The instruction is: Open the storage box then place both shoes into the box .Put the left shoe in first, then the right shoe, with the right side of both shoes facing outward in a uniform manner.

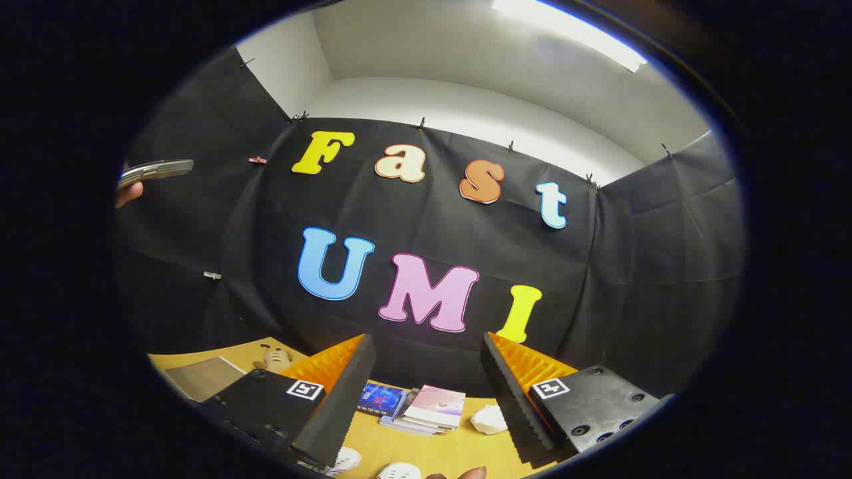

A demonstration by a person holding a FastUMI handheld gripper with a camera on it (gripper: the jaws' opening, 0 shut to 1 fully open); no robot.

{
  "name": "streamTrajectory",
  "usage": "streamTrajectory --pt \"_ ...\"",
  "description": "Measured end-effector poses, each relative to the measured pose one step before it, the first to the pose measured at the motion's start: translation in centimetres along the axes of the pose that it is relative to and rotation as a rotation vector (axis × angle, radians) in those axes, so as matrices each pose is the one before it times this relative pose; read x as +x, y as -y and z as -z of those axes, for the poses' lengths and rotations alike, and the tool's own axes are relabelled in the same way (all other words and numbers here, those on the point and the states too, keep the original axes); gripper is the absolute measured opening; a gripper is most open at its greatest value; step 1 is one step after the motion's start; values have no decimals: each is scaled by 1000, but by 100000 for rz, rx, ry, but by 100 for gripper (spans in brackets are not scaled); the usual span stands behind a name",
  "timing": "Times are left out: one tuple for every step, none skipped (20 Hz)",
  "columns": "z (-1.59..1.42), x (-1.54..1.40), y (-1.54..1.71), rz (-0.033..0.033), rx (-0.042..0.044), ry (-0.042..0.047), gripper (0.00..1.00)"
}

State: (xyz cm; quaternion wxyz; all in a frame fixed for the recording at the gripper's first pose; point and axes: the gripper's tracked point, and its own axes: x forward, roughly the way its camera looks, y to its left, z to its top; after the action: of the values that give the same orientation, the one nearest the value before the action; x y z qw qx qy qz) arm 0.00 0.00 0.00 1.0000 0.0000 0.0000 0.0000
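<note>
gripper (426, 392): my fingers spread wide, holding nothing, tilted up at the booth wall
shoes: I judge the white shapes (346, 459) under my fingertips are them
books (429, 407): stacked on the table (459, 449) beyond

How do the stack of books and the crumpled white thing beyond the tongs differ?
The stack of books is flat, squared and layered, with pink and blue covers; the crumpled white thing is a plain, irregular lump. The stack looks wider than the lump. Both rest on the yellow table, seen through the gap of the open tongs, which hold nothing.
</note>
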Motion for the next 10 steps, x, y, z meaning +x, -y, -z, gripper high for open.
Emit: streamTrajectory --pt "92 70 76 621 -90 -497 97" --pt "292 118 98 617 -226 -713 97" --pt "260 -4 188 692 76 -866 97" --pt "326 -85 -88 -98 512 -1178 97" --pt "344 4 -137 39 670 -1280 97" --pt "244 -17 89 211 506 -829 97" --pt "154 -41 96 549 180 -521 97" --pt "55 -69 70 411 -35 -397 97" --pt "70 44 36 380 -115 -315 97" --pt "47 46 -46 -64 -66 -109 97"
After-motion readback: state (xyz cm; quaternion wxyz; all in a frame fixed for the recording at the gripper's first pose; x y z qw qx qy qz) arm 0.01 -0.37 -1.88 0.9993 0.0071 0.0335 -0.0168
